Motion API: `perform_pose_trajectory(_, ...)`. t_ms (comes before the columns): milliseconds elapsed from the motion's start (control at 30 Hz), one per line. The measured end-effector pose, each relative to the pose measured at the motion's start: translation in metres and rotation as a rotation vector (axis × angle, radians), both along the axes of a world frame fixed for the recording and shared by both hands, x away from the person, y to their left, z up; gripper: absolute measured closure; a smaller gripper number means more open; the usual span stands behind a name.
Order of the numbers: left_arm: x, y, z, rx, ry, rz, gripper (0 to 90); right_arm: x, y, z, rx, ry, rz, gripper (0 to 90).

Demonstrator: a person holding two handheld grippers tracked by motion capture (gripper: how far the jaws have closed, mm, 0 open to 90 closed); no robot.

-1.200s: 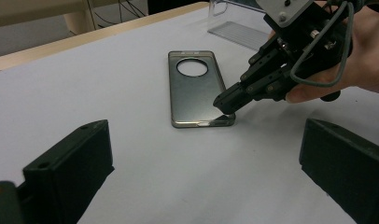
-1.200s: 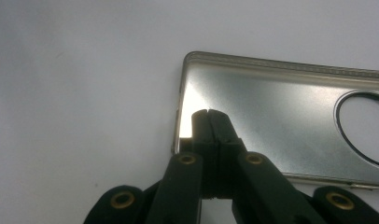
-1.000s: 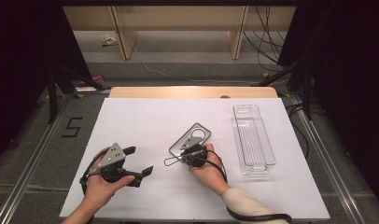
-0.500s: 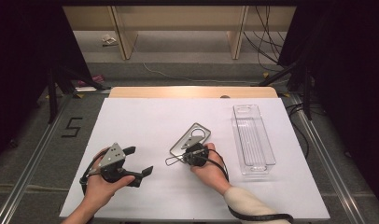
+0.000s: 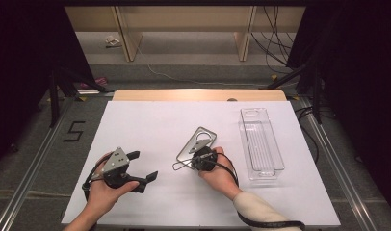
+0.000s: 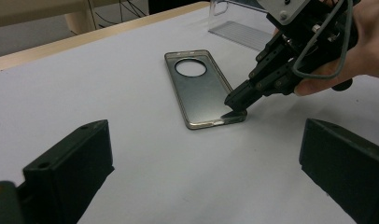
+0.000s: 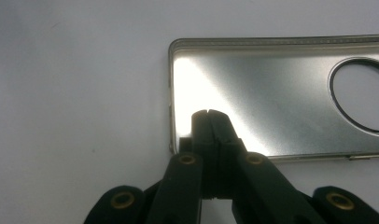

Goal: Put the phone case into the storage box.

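The right gripper has its jaws pressed together, tips resting on a corner of the phone case, with nothing visibly clamped between them. Whether the tips pinch the case's rim is hard to tell: in the right gripper view they cover that corner. The left gripper has its jaws spread wide and holds nothing; it sits well left of the case.

The case lies flat on the white table, inner side up, just left of the clear plastic tray. In the high view the right hand and gripper body hide the case's near end. The left gripper view shows the whole case with its round camera hole, and the right gripper touching the near corner. The tray is cut off at that view's top edge.
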State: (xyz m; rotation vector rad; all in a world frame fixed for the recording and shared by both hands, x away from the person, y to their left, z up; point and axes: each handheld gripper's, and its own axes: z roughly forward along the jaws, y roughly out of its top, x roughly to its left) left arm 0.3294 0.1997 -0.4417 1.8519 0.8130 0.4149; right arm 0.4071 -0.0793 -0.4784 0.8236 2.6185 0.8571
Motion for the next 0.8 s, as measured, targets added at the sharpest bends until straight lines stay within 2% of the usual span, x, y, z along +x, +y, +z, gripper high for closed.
perform_pose_trajectory(600, 0.0, -0.001, 0.0, 0.002, 0.0, -0.001, 2.0, -0.002, -0.008, 0.002, -0.034, 0.011, -0.002, 90.0)
perform_pose_trajectory(800, 0.0, -0.001, 0.0, 0.004, 0.0, -0.002, 2.0, -0.004, -0.018, 0.003, -0.051, 0.011, -0.006, 90.0)
